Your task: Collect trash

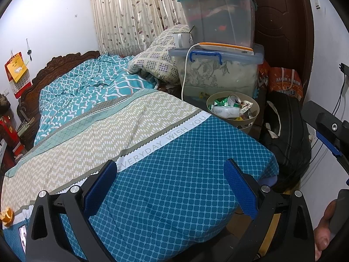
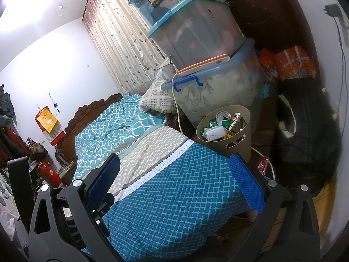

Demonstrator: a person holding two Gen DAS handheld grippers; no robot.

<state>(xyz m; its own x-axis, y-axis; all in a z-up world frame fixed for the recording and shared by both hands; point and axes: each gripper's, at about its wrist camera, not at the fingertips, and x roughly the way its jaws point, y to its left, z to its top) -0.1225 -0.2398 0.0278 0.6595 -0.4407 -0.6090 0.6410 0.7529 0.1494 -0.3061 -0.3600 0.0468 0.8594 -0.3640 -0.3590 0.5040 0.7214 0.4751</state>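
A beige trash bin stands beside the bed's far right corner, full of wrappers, white paper and a green can. It also shows in the right wrist view. My left gripper is open and empty, hovering over the blue patterned bedspread. My right gripper is open and empty too, over the same bedspread, with its right finger near the bin's base. The right gripper also appears at the right edge of the left wrist view.
Stacked plastic storage boxes with a white mug and an orange-edged tablet stand behind the bin. A black bag and orange bags lie by the brown door. A pillow and teal quilt cover the bed.
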